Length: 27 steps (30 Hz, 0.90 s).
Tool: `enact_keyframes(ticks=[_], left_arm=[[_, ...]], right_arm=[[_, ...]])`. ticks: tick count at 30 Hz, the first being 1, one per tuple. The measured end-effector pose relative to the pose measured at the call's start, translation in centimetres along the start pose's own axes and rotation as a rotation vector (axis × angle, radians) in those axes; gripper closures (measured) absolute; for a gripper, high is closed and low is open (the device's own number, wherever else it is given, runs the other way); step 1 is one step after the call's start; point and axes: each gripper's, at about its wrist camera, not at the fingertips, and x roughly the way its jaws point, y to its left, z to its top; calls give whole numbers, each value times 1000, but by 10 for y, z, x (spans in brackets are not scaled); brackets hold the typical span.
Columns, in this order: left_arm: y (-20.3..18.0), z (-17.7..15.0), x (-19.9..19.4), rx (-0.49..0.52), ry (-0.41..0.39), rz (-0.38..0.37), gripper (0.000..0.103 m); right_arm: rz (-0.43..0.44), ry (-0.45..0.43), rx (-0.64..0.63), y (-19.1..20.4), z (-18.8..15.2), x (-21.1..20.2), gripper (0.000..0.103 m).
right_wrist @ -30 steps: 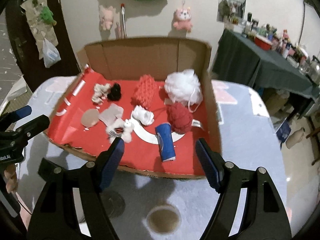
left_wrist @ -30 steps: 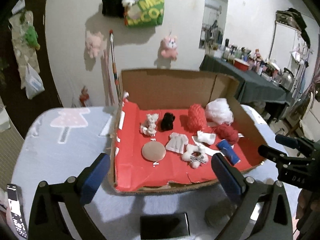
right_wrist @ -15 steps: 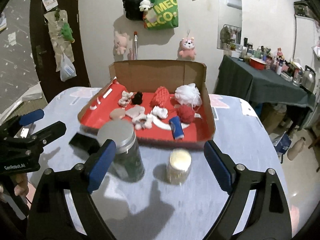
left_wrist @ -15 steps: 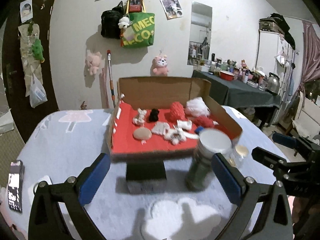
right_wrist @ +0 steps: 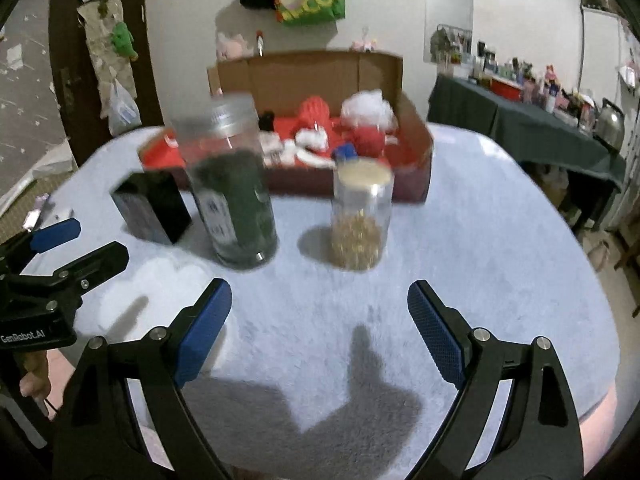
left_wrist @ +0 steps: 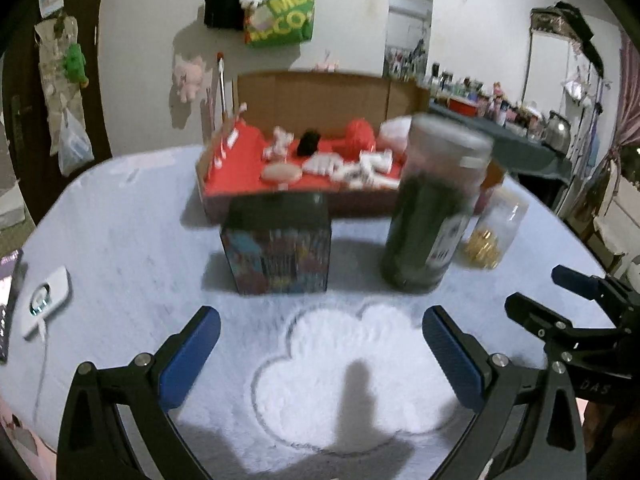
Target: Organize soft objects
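A fuzzy, matt cloth (right_wrist: 460, 240) covers the table. The cardboard box (right_wrist: 416, 148) looks dull brown with a red paper lining, while the tall jar (right_wrist: 234, 184) is clear glossy plastic. The grippers' blue pads (right_wrist: 434, 330) are textured rubber on matt black frames.

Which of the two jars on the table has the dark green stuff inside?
The taller jar with the silver lid, beside the black box; the shorter jar holds gold bits.

Cardboard box (left_wrist: 312, 96) at table's (left_wrist: 120, 216) far side, soft toys (left_wrist: 344, 160) inside, 2 jars (right_wrist: 236, 184) and tin (left_wrist: 276, 244) before it
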Motion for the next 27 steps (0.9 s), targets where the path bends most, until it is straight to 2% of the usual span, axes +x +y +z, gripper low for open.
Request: enact_keyframes(ticks=[11, 27], left_arm=[[-5, -16, 37, 2, 98, 37, 0], [-9, -15, 43, 5, 90, 64, 0]], right_arm=[[-32, 73, 41, -15, -15, 36, 13], [-53, 52, 31, -14, -18, 39, 12]])
